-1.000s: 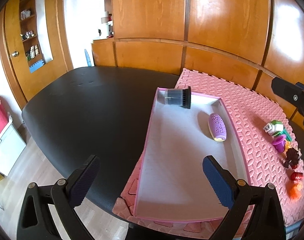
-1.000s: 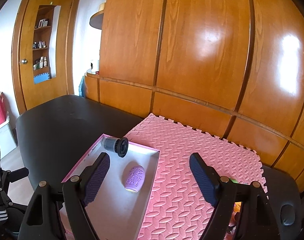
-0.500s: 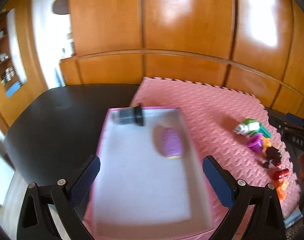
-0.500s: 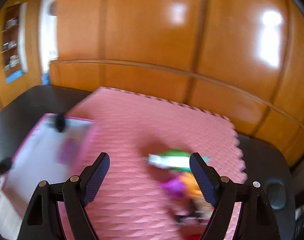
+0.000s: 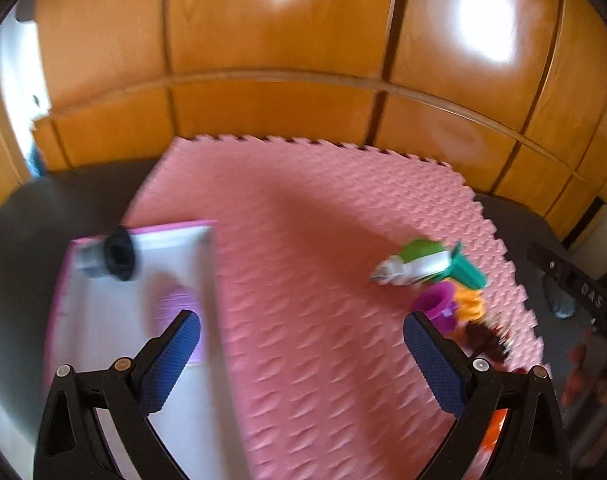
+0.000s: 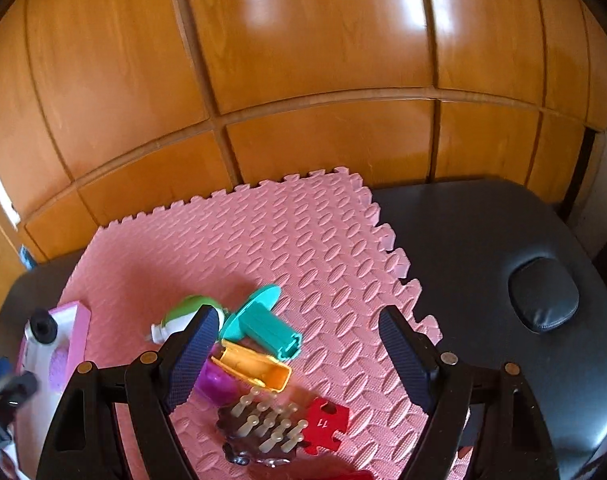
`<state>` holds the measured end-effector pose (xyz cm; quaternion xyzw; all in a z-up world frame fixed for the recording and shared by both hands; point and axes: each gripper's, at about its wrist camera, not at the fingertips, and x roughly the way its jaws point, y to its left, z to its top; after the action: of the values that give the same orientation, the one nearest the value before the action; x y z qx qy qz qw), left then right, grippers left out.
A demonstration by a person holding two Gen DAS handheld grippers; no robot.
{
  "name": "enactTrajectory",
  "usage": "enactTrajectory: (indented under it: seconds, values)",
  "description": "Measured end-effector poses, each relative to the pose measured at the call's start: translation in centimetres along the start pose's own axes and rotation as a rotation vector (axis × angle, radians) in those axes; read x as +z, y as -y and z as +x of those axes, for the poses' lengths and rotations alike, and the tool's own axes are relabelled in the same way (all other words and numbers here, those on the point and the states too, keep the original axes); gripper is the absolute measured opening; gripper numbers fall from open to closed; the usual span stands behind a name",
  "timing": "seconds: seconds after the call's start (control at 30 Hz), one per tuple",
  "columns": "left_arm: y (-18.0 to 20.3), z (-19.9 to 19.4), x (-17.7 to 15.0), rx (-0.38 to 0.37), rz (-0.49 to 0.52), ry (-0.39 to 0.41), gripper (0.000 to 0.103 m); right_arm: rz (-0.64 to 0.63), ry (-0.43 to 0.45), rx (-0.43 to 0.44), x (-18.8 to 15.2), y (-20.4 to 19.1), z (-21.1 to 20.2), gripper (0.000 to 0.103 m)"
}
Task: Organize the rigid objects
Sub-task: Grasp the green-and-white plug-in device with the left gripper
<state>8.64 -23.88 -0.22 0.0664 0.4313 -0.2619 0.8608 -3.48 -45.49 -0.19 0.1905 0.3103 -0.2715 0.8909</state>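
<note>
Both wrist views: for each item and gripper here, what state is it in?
left gripper: open, holding nothing.
right gripper: open, holding nothing.
tray: holds the black cap piece and the purple oval.
teal spool: on its side on the pink mat.
orange piece: on the mat, against the spool.
red puzzle piece: flat on the mat.

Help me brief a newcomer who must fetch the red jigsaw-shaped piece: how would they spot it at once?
Start at the pink foam mat on the black table, then go to the toy cluster at its near edge. The red puzzle piece lies flat beside the dark brush with pale bristles. It alone is flat, red, with jigsaw knobs and a printed number.
</note>
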Motion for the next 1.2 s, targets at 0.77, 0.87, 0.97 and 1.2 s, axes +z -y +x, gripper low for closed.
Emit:
enactTrajectory:
  seconds: [0.77,0.87,0.97,1.2]
  values:
    - [10.0,12.6,4.0,-0.169,0.305,-0.131,0.084,0.122,-0.038,0.036,1.0,2.8,0.7,0.084]
    - [9.9,14.1,3.7,-0.224,0.263,-0.192,0.048,0.123,-0.051,0.033,0.9,2.9,1.2,0.083]
    - [9.2,14.5,3.3,-0.231,0.225,-0.199,0.044,0.119,-0.056,0.035,0.8,2.9,1.5,0.083]
    - [8.1,12.1,1.8,-0.116,0.229,-0.128,0.043,0.113,-0.07,0.031,0.3,2.8,2.0,0.083]
